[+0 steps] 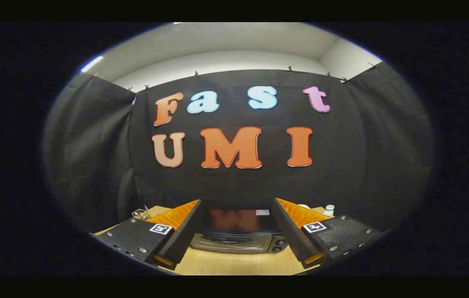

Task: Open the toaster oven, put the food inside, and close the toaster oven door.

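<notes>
In the gripper view, the gripper is released, its fingers spread wide with nothing between them. The toaster oven sits on the wooden table just ahead, framed between the fingers, door apparently closed (the handle is hard to make out). The approach should probably descend squarely toward the door's top edge before clamping.

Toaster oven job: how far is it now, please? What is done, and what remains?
Nothing looks done yet. The toaster oven stands on the wooden table beyond the fingers with its door shut. The gripper is open, its fingers wide apart and touching nothing, pointed toward the oven. Left to do: open the door, put the food inside, close the door. I cannot pick out the food from here.
</notes>
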`<state>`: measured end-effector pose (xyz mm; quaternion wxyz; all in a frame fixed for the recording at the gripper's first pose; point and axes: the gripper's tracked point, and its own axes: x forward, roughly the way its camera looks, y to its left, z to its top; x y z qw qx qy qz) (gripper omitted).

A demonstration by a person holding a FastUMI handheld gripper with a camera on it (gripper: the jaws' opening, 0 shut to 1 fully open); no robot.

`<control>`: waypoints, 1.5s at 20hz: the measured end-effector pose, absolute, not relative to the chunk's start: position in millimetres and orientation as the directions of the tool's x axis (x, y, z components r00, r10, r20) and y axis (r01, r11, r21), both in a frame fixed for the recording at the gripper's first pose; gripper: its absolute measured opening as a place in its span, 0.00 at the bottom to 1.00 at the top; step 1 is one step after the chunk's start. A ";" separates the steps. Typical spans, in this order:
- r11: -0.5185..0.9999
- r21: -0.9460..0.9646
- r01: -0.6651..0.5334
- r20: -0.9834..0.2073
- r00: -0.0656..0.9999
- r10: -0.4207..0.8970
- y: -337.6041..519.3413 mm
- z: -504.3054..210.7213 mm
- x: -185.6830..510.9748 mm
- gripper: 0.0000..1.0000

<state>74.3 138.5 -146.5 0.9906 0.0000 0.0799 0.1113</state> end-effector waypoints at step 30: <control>0.993 -0.020 -0.118 -0.518 0.851 0.090 174.2 -343.6 101.1 0.99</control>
